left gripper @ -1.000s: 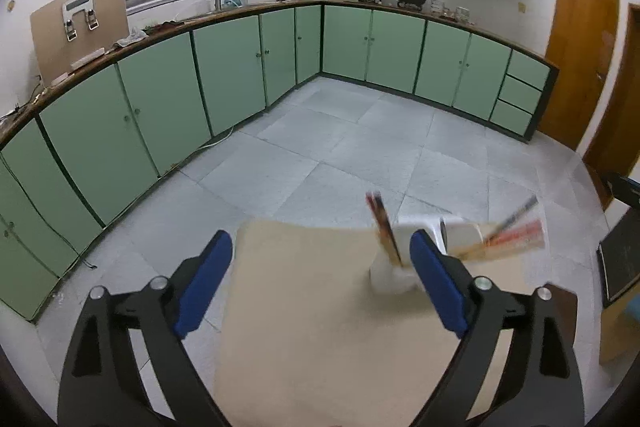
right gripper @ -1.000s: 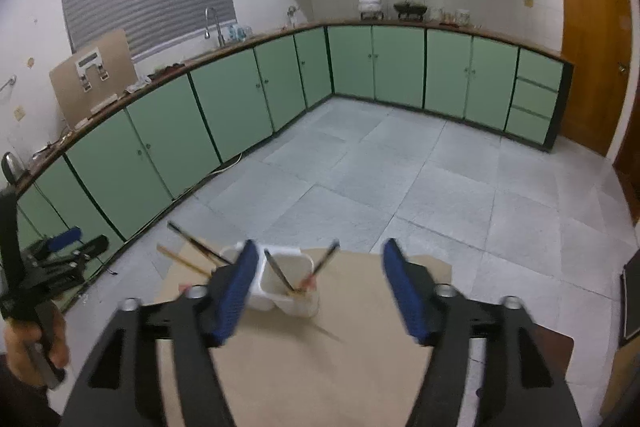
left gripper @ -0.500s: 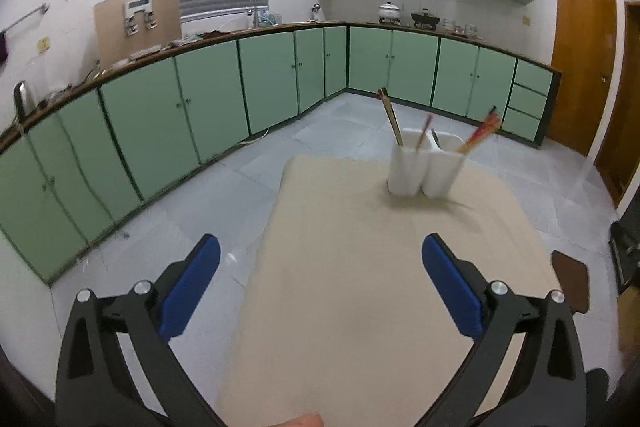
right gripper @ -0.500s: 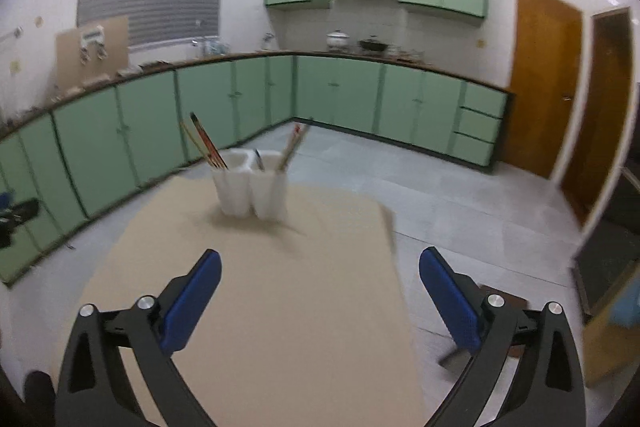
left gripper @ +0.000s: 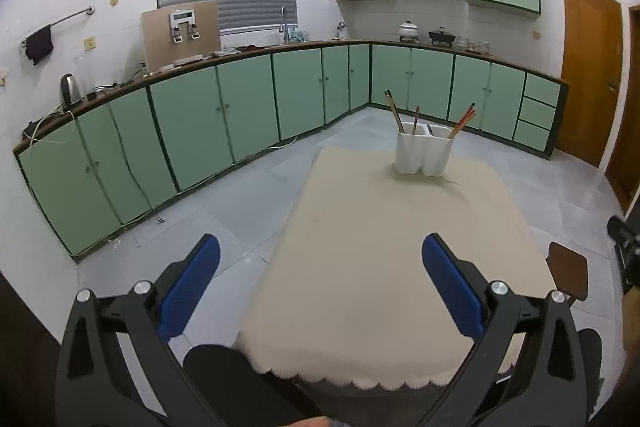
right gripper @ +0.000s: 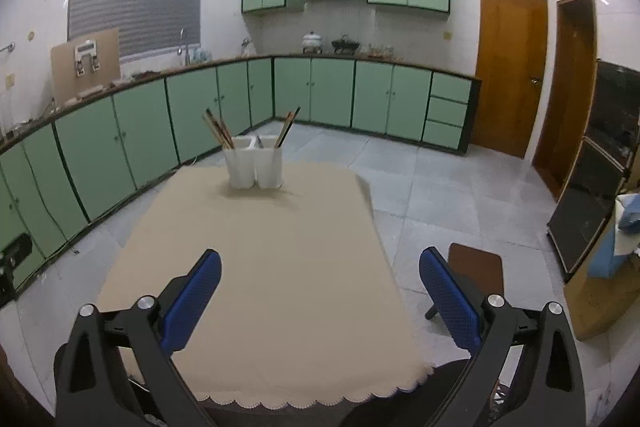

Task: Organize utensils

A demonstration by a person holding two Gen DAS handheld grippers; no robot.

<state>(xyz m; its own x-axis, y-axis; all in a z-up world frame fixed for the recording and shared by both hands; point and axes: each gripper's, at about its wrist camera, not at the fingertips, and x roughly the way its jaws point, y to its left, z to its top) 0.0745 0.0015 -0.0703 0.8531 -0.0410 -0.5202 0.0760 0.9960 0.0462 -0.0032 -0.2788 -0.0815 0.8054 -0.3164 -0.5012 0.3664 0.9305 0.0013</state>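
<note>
Left gripper (left gripper: 320, 255): jaws wide apart, nothing between them, held near the front edge of the table (left gripper: 360, 287). Centre, far end of the table: white two-cup utensil holder (left gripper: 425, 153) stands upright on the cream cloth, well apart from both grippers; chopsticks (left gripper: 394, 111) lean outward from its cups. No utensil lies loose on the cloth. Right gripper (right gripper: 320, 259): jaws likewise wide and empty. Risks, as judged: the holder looks tall and light, so a sideways knock on the leaning sticks could tip it; a gripper dragging the scalloped cloth could slide the holder toward the far edge; thin sticks may slip from broad pads
</note>
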